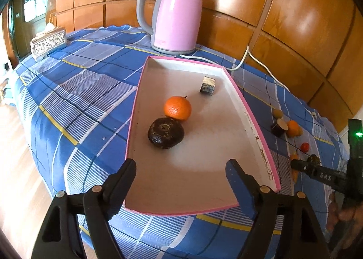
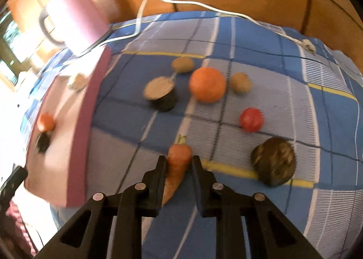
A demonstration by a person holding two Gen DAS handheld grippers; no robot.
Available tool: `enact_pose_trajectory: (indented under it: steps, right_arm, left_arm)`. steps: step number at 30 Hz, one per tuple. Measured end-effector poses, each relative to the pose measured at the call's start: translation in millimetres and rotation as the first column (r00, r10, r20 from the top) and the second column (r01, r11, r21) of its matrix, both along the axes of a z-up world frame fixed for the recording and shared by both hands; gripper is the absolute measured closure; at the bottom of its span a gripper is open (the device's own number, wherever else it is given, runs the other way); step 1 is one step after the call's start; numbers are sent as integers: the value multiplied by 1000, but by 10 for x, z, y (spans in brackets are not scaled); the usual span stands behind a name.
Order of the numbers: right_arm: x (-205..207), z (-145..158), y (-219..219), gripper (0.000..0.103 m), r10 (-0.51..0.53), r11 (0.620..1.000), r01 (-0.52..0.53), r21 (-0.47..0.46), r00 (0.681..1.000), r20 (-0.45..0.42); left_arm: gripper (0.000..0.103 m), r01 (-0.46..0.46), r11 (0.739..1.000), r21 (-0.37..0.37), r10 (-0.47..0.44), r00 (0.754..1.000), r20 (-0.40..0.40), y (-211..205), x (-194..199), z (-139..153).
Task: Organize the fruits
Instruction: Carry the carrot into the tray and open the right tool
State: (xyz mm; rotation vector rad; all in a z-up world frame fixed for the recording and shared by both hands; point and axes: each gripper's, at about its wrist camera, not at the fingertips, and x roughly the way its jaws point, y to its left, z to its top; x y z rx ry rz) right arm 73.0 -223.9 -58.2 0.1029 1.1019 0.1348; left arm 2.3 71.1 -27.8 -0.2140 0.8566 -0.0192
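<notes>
— So, what has the right gripper (image 2: 177,163) got?

— Its two black fingers are pinched on the thick upper end of a tapered orange carrot (image 2: 177,163), just below the stub of green top. The thin tip trails back beneath the tool, over the blue checked tablecloth (image 2: 272,59).

— How will it handle?

— Stiff and light, I'd judge, with a smooth skin that could slide along the taper. Holding the fat end seems the safer place.

— And the left gripper (image 1: 181,181)?

— Spread wide, holding nothing, poised over the near end of the shallow pink-rimmed white cardboard tray (image 1: 249,109). Inside lie a round orange tangerine (image 1: 177,108) touching a dark wrinkled round fruit (image 1: 165,133), plus a small dark cut chunk (image 1: 207,86) farther back.

— Room to set the carrot down?

— Plenty of bare floor at the tray's near half. The raised pink wall (image 2: 90,122) stands between carrot and tray, so the carrot probably needs lifting over it. The pink electric kettle (image 1: 174,16) stands well behind the tray.

— Anything alongside?

— A red tomato (image 2: 251,119) and a dark round fruit (image 2: 273,161) sit to the right, apart from the fingers.
</notes>
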Motion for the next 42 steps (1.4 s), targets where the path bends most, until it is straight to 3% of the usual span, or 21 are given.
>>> enact_pose_trajectory:
  steps: [15,26,33,42]
  right_arm:
    - [-201,459,667,81,199,978,-205,35,972,124]
    - [-53,495,1241,81,325,945,-327,1,938,122]
    - [189,432,1558,79,329,944,-330,-8,937,121]
    - [237,464,1568,78,294,955,-296,-8,945,146]
  left_arm:
    - [16,-38,999,-11,38,999,24,97,-74,68]
    - [15,-66,998,-17,67,998,15,170,-68,37]
    - [15,-69,998,-16,69,997,19,179,-61,35]
    - [15,-82,996,-19,83,996,26,206,-68,41]
